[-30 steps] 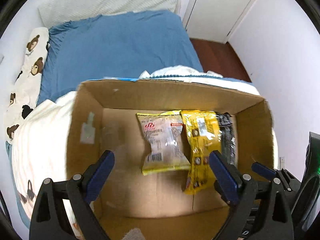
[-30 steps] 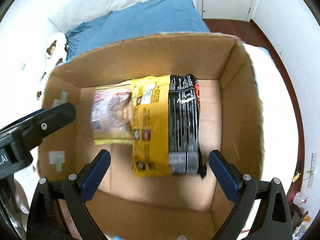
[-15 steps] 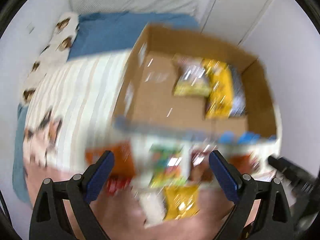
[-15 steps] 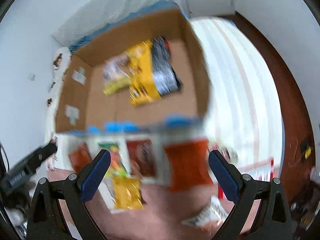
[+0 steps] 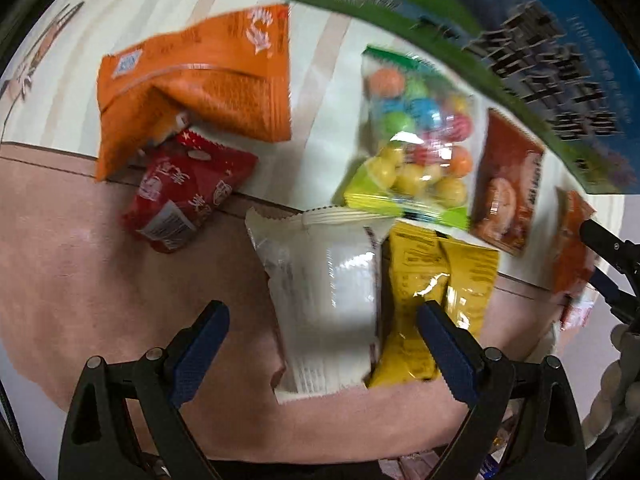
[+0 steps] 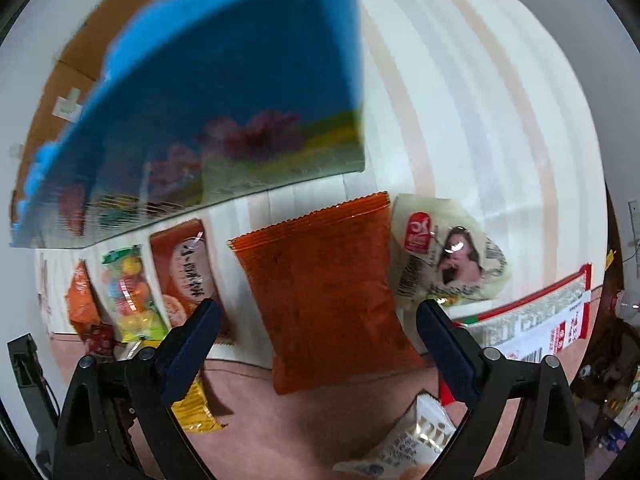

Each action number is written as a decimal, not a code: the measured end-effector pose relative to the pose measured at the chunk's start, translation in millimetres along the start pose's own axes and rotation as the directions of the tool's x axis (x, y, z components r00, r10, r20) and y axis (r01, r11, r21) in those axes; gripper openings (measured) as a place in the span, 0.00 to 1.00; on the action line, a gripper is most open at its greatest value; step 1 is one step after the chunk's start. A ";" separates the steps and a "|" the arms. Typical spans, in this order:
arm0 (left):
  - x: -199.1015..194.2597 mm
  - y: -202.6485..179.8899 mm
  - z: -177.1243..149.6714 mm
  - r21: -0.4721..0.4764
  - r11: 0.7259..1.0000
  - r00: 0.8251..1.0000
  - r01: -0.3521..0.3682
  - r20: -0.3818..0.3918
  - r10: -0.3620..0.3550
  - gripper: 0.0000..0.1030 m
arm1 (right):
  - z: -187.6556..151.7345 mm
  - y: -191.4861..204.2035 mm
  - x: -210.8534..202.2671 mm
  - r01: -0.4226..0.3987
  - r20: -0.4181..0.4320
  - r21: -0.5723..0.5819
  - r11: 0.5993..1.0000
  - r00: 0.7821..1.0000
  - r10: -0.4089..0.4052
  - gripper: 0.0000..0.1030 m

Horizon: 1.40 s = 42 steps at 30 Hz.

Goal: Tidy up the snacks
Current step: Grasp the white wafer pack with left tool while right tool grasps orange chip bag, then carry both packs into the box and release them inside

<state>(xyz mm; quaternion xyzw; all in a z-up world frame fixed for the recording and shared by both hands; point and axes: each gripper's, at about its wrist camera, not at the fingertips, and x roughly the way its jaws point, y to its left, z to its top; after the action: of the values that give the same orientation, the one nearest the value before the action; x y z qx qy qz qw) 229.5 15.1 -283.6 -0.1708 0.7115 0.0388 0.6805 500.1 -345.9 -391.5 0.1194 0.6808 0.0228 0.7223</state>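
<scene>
Both hand-held grippers open, empty. Left hand-held gripper [image 5: 322, 334] straddles white packet [image 5: 324, 304]; right [image 6: 318, 330] frames orange bag [image 6: 324, 304]. Descend centred, pinch mid-bag.

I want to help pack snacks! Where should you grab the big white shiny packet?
Probably pinch the flat white foil packet across its puffy middle, coming straight down from above; it lies flat between the open left hand-held gripper fingers, long edges facing each pad.

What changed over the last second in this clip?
Both hand-held grippers pulled back from over the cardboard box to the loose snacks in front: left over the white packet, right over the dark orange bag. Both stayed open, empty.
</scene>
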 end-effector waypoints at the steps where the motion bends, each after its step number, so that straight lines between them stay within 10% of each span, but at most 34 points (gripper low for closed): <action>1: 2.3 2.3 0.7 -0.014 1.000 1.000 0.018 0.005 -0.018 0.85 | 0.7 1.8 5.5 0.010 -0.010 -0.007 1.000 1.000 -0.010 0.87; 5: 1.9 6.7 2.2 -0.028 0.999 0.999 0.035 0.022 -0.034 0.50 | -0.4 8.4 18.2 0.043 -0.043 -0.036 0.998 0.998 -0.044 0.61; 24: 19.0 49.2 -64.4 0.094 0.987 0.991 -0.132 0.021 0.131 0.54 | -111.0 22.2 50.7 -0.042 -0.234 -0.149 0.988 0.972 0.005 0.55; 42: 23.8 15.3 -74.6 0.111 0.983 0.989 -0.144 0.045 0.140 0.55 | -118.2 25.0 51.9 -0.021 -0.218 -0.107 0.994 0.976 -0.003 0.54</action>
<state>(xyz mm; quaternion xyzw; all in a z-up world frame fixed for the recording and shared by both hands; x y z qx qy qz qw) 153.4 3.4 -304.4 -0.0796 0.7102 0.0497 0.6977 390.2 -294.7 -442.4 0.0797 0.7532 0.0761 0.6485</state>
